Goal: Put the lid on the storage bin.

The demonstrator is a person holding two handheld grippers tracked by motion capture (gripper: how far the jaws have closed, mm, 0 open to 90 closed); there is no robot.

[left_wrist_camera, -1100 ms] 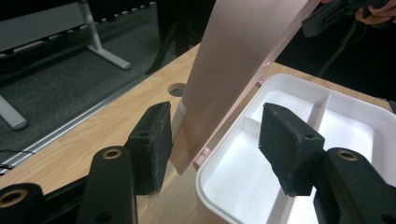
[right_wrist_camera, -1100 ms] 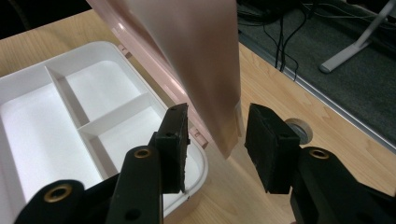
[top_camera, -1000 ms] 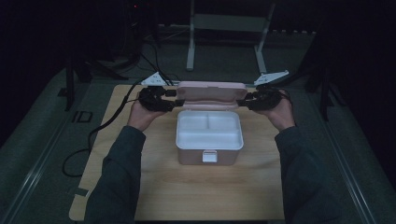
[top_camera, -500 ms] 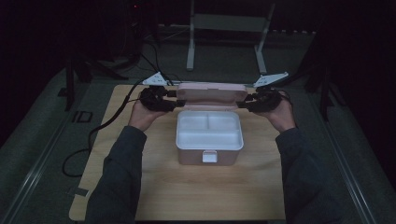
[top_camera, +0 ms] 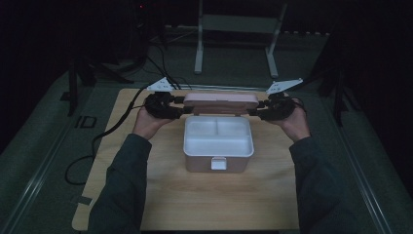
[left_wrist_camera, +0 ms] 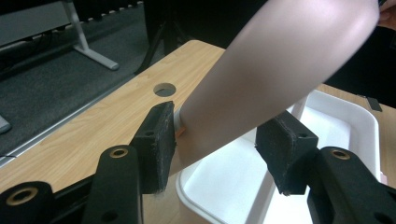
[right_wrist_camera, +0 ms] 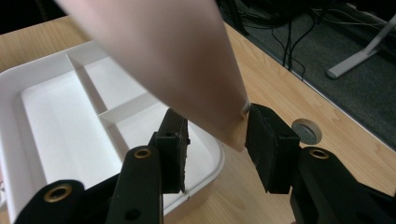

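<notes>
You have a pink lunch box (top_camera: 218,158) sitting near the middle of the wooden table (top_camera: 160,195), its hinged lid (top_camera: 220,103) raised upright behind the white divided tray (top_camera: 217,138). Your left hand-held gripper (top_camera: 181,111) clamps the left end of that lid: its jaws have just been closing, and in the left gripper view the pads (left_wrist_camera: 158,140) stand on either side of the pink panel (left_wrist_camera: 280,60), the nearer pad pressed against it. Your right hand-held gripper (top_camera: 257,111) sits at the lid's right end with the edge between its jaws; in the right gripper view the corner of the lid (right_wrist_camera: 187,70) touches the right pad (right_wrist_camera: 266,144), but you cannot tell whether the left pad presses, so treat that side as not yet secured.

The lid looks like thin, smooth, rigid plastic: light, probably slick against the pads, and likely to flex or twist on its hinge if you pull one end harder than the other. Hold it by the short ends near the upper corners, as you do now, and move both ends together.

The hinge is hidden behind the tray. The latch (top_camera: 218,164) on the front is small and hard to read. The room beyond the table is too dark to make out.
</notes>
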